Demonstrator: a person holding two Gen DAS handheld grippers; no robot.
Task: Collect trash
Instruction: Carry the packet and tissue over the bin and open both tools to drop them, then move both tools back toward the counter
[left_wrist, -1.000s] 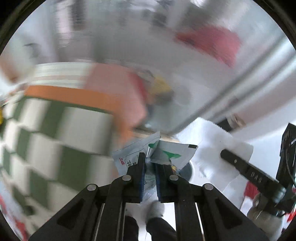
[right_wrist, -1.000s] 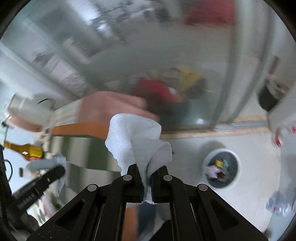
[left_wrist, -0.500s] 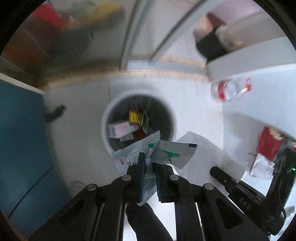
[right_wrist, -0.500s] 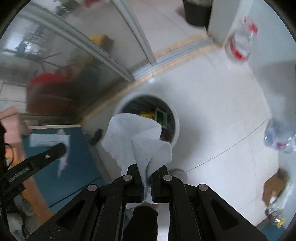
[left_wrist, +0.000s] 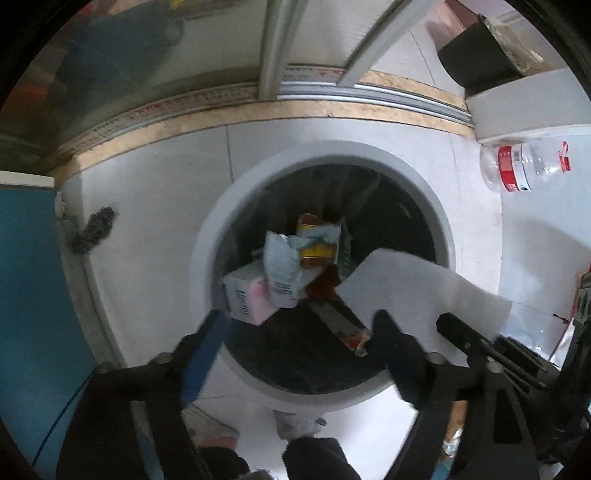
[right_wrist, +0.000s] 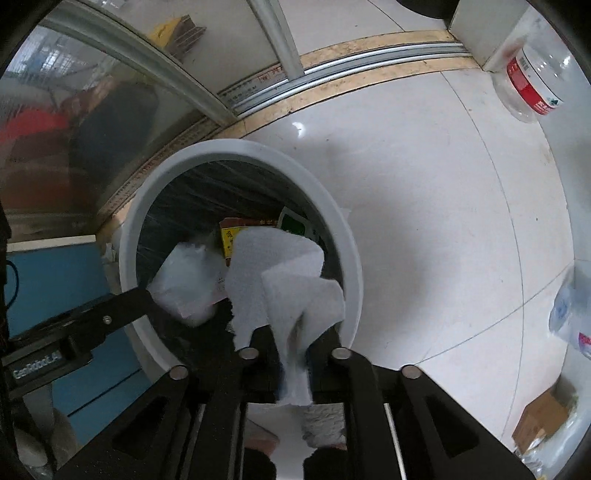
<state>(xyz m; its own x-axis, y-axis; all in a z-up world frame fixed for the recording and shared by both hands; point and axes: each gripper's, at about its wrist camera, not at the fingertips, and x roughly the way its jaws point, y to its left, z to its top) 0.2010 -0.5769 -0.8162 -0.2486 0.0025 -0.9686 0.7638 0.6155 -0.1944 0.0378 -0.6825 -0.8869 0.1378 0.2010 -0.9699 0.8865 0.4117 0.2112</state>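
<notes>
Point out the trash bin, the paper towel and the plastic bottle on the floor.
trash bin (left_wrist: 218, 236), left wrist view, left rim.
paper towel (right_wrist: 280, 266), right wrist view, upper fold.
plastic bottle (left_wrist: 513, 173), left wrist view, red label.

Pale grey rim of my bin (left_wrist: 236, 206) with black liner, white paper towel (right_wrist: 291, 280), yellow-and-red packets (left_wrist: 314, 240), pink-and-white carton (left_wrist: 251, 295), red-labelled clear bottle (left_wrist: 517, 170) upper right, blue panel (left_wrist: 33, 280) at left.
</notes>
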